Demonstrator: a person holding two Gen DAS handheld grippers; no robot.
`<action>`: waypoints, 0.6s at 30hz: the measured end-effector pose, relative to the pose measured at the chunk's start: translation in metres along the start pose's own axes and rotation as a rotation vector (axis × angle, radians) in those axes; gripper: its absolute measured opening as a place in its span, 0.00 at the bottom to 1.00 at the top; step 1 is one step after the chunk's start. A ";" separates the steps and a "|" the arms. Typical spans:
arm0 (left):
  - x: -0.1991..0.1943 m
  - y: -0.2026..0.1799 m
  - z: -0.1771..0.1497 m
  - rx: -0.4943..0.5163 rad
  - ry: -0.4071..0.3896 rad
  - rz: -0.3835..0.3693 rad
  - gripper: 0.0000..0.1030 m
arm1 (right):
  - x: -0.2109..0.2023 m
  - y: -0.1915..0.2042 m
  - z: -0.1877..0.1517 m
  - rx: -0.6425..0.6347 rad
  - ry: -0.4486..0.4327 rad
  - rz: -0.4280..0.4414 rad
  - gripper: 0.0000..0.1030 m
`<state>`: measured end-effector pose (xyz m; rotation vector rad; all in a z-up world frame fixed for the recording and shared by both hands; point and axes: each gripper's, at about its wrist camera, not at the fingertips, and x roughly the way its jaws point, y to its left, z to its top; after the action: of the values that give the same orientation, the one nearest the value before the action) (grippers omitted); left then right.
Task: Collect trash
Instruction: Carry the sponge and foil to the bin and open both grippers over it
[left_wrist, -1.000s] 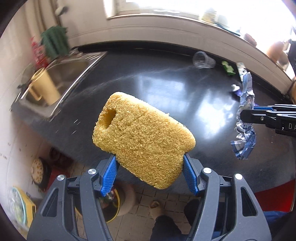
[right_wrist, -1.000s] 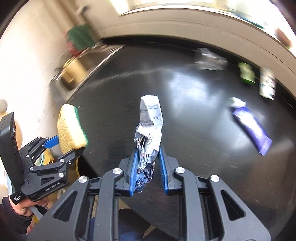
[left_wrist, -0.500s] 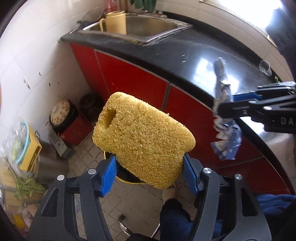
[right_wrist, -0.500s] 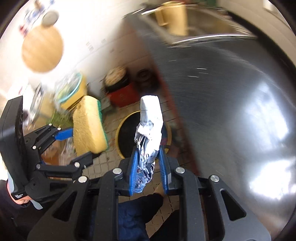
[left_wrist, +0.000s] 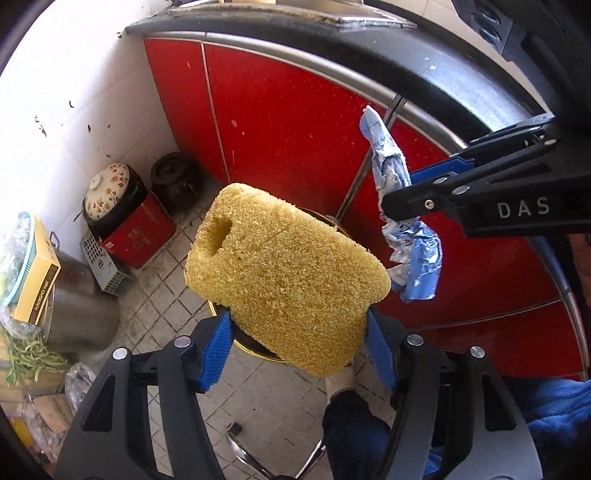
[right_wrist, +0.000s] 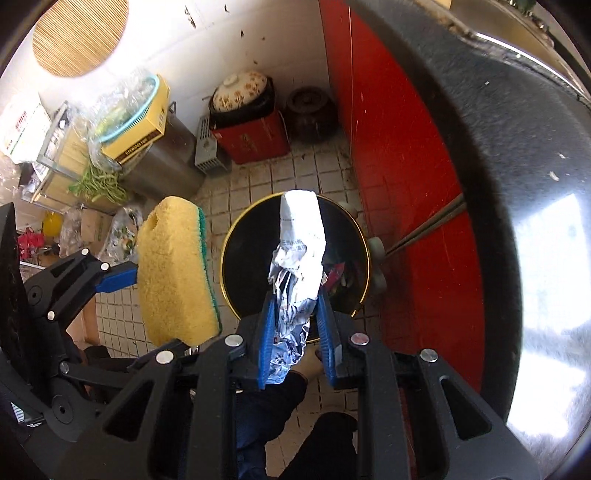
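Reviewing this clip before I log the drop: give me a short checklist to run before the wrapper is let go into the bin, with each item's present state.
1. Right gripper clamped on crumpled wrapper: ok.
2. Wrapper above the open trash bin: ok in the right wrist view.
3. Bin mouth unblocked: ok; some trash lies inside.
4. Left gripper gripping sponge: ok.
5. Sponge clear of the wrapper's fall: ok, beside it, apart.
6. Height above the bin: cannot tell.
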<state>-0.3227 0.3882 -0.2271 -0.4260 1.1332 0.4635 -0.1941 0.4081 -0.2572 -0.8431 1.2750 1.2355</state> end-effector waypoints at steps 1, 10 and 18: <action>0.002 0.002 0.000 -0.004 0.003 -0.003 0.61 | 0.001 0.001 0.001 -0.009 0.001 -0.007 0.22; 0.010 0.002 0.005 0.023 0.009 -0.012 0.76 | 0.005 -0.001 0.015 -0.023 -0.001 -0.027 0.32; 0.011 0.010 0.007 0.011 0.005 0.029 0.88 | 0.001 -0.001 0.018 -0.023 -0.004 -0.022 0.61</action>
<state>-0.3195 0.4018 -0.2357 -0.4017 1.1472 0.4815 -0.1887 0.4258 -0.2554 -0.8678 1.2474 1.2359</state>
